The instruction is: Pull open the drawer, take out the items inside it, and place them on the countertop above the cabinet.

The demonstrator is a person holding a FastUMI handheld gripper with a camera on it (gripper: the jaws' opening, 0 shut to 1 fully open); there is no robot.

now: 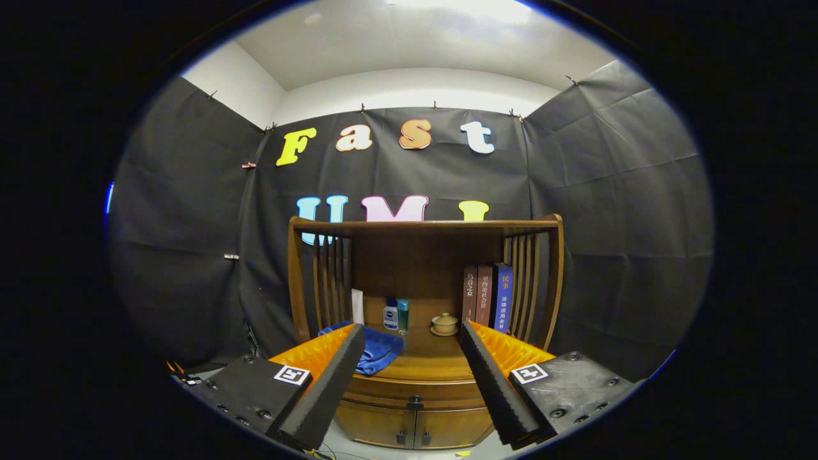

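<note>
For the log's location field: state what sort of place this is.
Likely a staged recording booth, not a home: black cloth walls surround a lone wooden cabinet holding books and a blue towel. The gripper is open before its shut drawer.

We see a blue towel (378,348) crumpled at the left, two small bottles (396,315) at the far middle, a lidded cup on a saucer (445,324), and three upright books (487,297) at the right.
</note>
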